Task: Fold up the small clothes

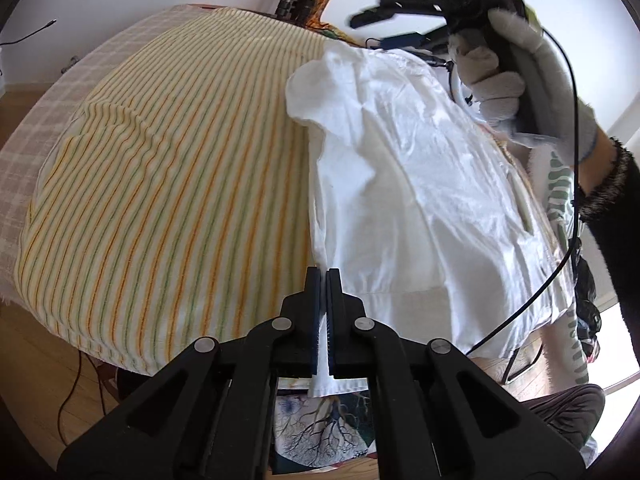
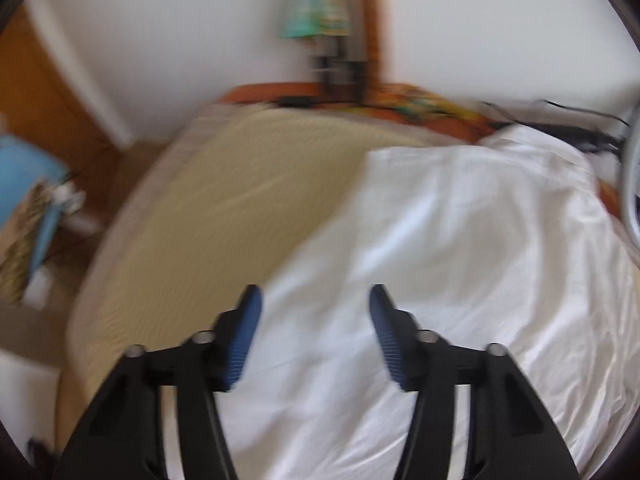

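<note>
Garment (image 1: 420, 184) white, lying on striped towel (image 1: 160, 168) at 3 o'clock | my left gripper (image 1: 324, 276) pinches its near hem at 6 | my right gripper (image 2: 316, 300) spread, empty, above cloth | advice: take far edge, lift both evenly.

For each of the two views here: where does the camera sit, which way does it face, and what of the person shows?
Left wrist: on the left gripper, looking down its shut fingers clamping the white garment; the gloved right hand shows.
Right wrist: on the right gripper, jaws open above the garment; blurred, no body visible.
Shared: the garment and the striped towel.
</note>
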The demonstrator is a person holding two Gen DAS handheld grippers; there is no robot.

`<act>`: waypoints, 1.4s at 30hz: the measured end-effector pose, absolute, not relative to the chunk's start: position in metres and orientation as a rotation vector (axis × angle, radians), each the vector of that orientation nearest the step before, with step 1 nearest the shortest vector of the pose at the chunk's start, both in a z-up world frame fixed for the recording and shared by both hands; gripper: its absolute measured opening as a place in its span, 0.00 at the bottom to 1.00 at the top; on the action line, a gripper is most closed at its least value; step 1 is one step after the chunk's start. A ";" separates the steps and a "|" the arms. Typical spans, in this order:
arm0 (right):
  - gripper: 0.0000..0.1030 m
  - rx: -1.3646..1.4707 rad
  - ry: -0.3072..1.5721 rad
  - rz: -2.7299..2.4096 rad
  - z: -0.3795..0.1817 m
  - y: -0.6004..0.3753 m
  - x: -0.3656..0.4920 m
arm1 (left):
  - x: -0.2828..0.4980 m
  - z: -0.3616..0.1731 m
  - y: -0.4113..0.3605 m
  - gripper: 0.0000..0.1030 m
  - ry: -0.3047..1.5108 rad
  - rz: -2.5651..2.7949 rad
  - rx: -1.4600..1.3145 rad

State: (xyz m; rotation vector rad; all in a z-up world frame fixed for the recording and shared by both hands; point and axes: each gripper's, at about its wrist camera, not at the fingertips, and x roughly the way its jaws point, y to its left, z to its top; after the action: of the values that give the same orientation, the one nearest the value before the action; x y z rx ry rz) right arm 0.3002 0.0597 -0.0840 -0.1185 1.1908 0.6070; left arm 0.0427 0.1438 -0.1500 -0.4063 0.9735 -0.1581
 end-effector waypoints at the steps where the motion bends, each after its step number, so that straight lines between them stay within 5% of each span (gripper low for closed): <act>1: 0.56 -0.141 1.215 0.625 -0.083 0.070 0.293 | 0.042 -0.148 0.143 0.00 0.967 -0.164 -0.407; 11: 0.54 -0.546 1.339 0.538 -0.146 0.155 0.254 | 0.040 -0.135 0.120 0.00 0.932 -0.211 -0.353; 13: 0.33 -0.559 1.349 0.511 -0.156 0.149 0.260 | 0.041 -0.134 0.116 0.00 0.931 -0.215 -0.355; 14: 0.11 -0.541 1.368 0.502 -0.160 0.144 0.263 | 0.041 -0.133 0.116 0.00 0.929 -0.216 -0.356; 17: 0.03 -0.421 1.358 0.507 -0.154 0.118 0.271 | 0.041 -0.129 0.109 0.00 0.919 -0.227 -0.347; 29: 0.01 0.257 1.144 0.584 -0.098 -0.058 0.273 | 0.043 -0.114 0.044 0.00 0.903 -0.354 -0.242; 42: 0.09 0.347 1.218 0.404 -0.130 -0.141 0.279 | 0.035 -0.119 0.009 0.03 0.968 -0.485 -0.200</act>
State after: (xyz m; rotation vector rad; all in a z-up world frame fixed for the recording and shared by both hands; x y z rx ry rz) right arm 0.2793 -0.1411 -0.1301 0.3471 1.2175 0.4045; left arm 0.0355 0.0093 -0.1189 -0.1996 0.9682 -0.4847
